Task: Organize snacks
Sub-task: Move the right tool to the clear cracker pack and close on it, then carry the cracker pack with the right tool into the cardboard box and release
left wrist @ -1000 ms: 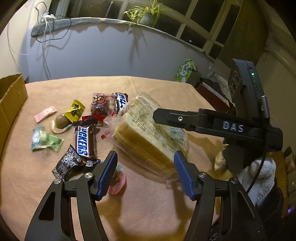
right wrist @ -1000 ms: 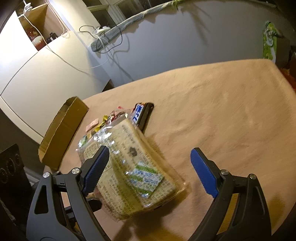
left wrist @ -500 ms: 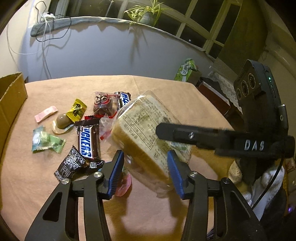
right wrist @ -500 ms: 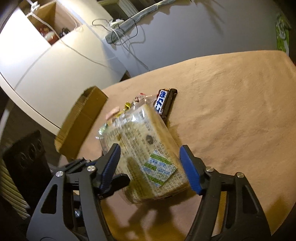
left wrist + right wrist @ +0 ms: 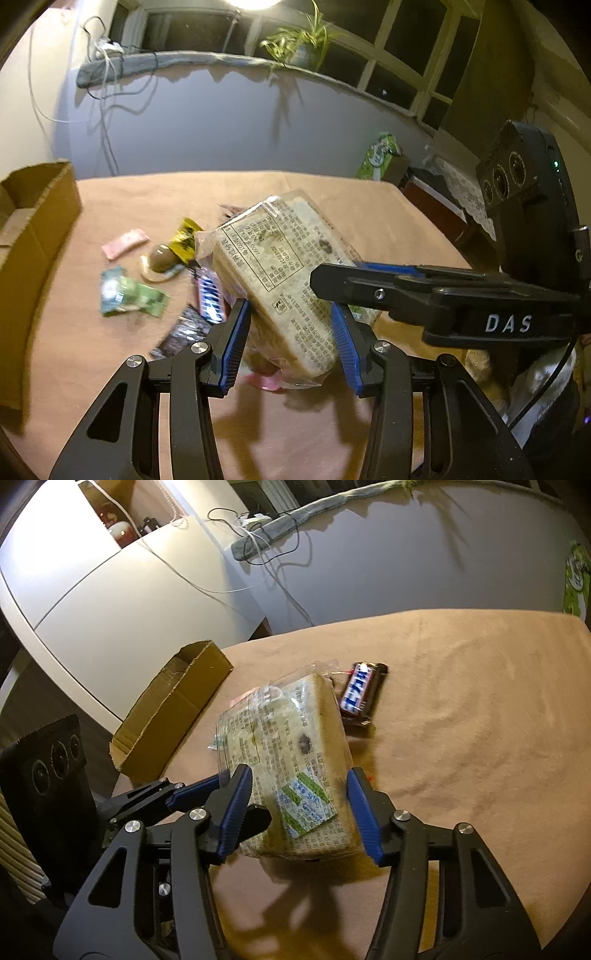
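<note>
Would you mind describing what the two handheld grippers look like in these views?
Both the left gripper and the right gripper have black skeletal frames with triangular cut-outs, silver screw heads, and ribbed blue pads on the fingers. White "DAS" lettering marks the right one's side. Each carries a black camera block with three lenses, a green light and a thin black cable.

Potted plant (image 5: 299, 44) on the windowsill, tangled white cables (image 5: 258, 528), perhaps a charger.
</note>
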{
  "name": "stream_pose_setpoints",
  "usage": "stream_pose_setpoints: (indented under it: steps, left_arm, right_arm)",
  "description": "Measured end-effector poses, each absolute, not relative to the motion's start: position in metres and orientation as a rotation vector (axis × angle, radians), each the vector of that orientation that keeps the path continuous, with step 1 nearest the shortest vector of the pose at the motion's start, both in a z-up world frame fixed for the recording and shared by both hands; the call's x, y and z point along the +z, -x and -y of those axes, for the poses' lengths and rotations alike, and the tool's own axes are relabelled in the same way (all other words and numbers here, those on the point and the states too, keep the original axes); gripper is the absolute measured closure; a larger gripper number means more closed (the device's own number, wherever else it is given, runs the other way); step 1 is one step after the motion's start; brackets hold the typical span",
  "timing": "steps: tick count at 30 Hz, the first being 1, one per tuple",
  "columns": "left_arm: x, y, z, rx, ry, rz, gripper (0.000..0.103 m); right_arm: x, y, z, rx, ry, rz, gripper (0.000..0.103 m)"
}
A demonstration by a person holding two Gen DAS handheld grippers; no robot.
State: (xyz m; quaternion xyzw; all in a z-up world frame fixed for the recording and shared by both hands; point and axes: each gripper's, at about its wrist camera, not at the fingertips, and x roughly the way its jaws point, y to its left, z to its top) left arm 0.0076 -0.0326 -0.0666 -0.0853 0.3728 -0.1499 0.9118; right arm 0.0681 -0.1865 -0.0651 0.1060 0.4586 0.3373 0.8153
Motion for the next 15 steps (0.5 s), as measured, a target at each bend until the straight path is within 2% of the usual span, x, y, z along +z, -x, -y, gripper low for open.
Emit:
stream_pose_setpoints:
  steps: [15]
  left_arm:
    - [-0.033,0.019,-0.032,-0.197,0.208,-0.630,0.059]
  right_arm:
    - [-0.027,-0.067,0.112,0.809,-0.203,-0.907,0.049]
